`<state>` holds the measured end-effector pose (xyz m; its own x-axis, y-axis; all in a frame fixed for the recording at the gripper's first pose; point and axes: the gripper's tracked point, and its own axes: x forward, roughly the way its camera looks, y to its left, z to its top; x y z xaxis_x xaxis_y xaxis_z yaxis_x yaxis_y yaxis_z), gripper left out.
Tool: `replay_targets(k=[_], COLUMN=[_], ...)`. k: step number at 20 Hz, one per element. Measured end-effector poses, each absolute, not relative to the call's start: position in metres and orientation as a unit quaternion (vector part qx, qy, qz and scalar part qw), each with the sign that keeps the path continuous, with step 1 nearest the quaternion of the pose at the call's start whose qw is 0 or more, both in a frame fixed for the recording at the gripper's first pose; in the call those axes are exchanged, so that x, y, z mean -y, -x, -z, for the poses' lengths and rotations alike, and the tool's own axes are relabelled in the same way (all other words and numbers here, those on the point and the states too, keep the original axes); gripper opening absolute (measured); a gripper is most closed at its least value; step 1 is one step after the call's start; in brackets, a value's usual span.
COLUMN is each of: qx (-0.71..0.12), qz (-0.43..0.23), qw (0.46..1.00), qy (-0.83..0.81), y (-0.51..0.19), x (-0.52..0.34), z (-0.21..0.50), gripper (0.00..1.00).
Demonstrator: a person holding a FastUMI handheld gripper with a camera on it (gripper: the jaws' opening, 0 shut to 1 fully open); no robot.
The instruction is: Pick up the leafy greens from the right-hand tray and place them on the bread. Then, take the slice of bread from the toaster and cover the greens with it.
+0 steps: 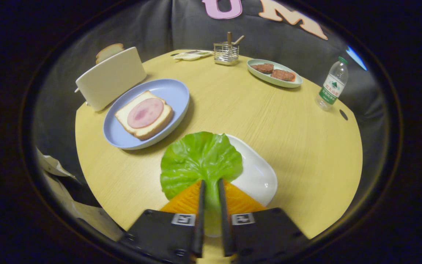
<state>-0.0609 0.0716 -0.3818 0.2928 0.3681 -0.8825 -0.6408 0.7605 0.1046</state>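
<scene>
My gripper [211,183] is shut on the stem of a green lettuce leaf [200,159], and the leaf fans out just ahead of the orange fingers [187,200]. It hangs over the near end of a white tray [258,176]. Beyond it to the left, a blue plate [174,91] carries a slice of bread [159,126] topped with a round pink slice of ham [145,112]. Behind the plate stands a white toaster [110,79] with a bread slice [108,52] sticking out of its top.
A pale green dish [291,83] with two brown patties sits at the far right of the round wooden table [269,124]. A water bottle [332,86] stands near the right edge. A wire holder [226,53] and a flat white item [192,55] are at the back.
</scene>
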Motion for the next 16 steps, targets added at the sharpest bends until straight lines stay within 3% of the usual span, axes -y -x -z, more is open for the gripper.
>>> replay_targets(k=[2, 16], qx=[-0.506, -0.438], qz=[-0.315, -0.347], qw=[0.792, 0.819], qy=[0.134, 0.134], y=[0.061, 0.05], x=[-0.072, -0.113], z=[0.381, 0.296], gripper=[0.17, 0.17])
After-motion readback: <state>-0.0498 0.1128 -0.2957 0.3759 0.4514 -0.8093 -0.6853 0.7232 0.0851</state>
